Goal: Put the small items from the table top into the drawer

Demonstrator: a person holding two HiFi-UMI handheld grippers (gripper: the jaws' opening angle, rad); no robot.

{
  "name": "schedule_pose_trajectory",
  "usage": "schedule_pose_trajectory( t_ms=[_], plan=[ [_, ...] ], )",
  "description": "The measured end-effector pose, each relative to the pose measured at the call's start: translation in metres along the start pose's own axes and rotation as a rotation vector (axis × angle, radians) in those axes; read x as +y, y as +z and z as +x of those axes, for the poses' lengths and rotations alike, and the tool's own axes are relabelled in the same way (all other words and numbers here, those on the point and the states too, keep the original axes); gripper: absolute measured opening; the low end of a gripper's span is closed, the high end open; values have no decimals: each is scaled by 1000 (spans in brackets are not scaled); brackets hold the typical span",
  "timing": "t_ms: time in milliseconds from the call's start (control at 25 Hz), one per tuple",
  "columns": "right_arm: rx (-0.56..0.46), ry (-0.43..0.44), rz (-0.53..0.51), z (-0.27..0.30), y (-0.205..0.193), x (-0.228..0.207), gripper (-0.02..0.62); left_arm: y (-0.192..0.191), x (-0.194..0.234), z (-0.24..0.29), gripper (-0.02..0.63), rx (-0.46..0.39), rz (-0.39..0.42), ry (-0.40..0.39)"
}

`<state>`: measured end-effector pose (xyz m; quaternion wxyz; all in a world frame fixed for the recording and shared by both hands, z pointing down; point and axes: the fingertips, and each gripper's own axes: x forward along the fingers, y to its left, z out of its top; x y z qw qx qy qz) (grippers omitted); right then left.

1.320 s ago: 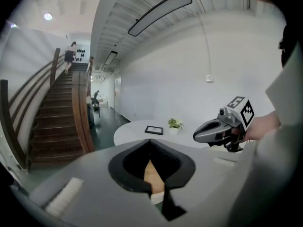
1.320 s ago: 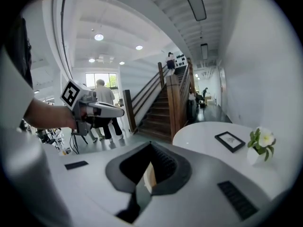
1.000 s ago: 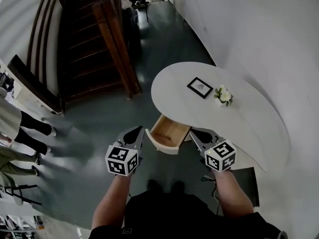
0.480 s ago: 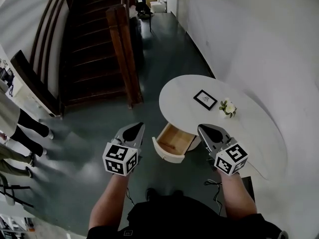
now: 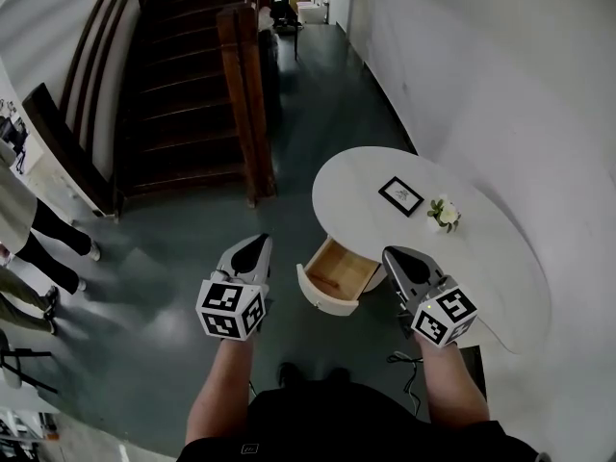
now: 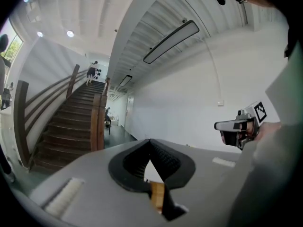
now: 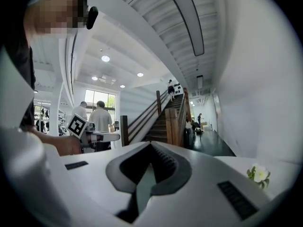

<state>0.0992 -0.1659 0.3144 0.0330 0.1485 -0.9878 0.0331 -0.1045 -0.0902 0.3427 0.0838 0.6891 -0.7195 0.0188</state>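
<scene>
A white kidney-shaped table (image 5: 500, 268) stands at the right of the head view. On it lie a small black picture frame (image 5: 401, 195) and a little white flower pot (image 5: 445, 212), also seen as the flower (image 7: 258, 174). Its wooden drawer (image 5: 336, 274) is pulled open and looks empty. My left gripper (image 5: 256, 244) hangs left of the drawer, shut on nothing. My right gripper (image 5: 395, 255) is just right of the drawer, below the table's edge, shut and empty. The left gripper (image 6: 150, 143) and right gripper (image 7: 151, 145) show their jaws meeting at the tip.
A dark wooden staircase (image 5: 183, 85) with a newel post (image 5: 241, 104) rises at the upper left. People's legs (image 5: 38, 248) stand at the far left. A white wall (image 5: 520, 85) runs behind the table. Dark floor (image 5: 164, 296) spreads around me.
The head view has shifted, so the table and drawer sit a little further right and lower. Both grippers stay shut and flank the open drawer as before.
</scene>
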Motion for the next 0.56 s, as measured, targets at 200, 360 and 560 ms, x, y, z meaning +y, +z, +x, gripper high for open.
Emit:
schedule_pose_trajectory(
  t_ms=[200, 360, 560],
  plan=[
    [2, -12, 25, -2, -7, -1, 11, -6, -6, 4, 11, 26, 10, -27],
    [1, -17, 32, -3, -11, -4, 11, -9, -9, 7, 11, 37, 15, -38],
    [-6, -22, 33, 1, -6, -1, 11, -8, -4, 3, 11, 45, 15, -46]
  ],
)
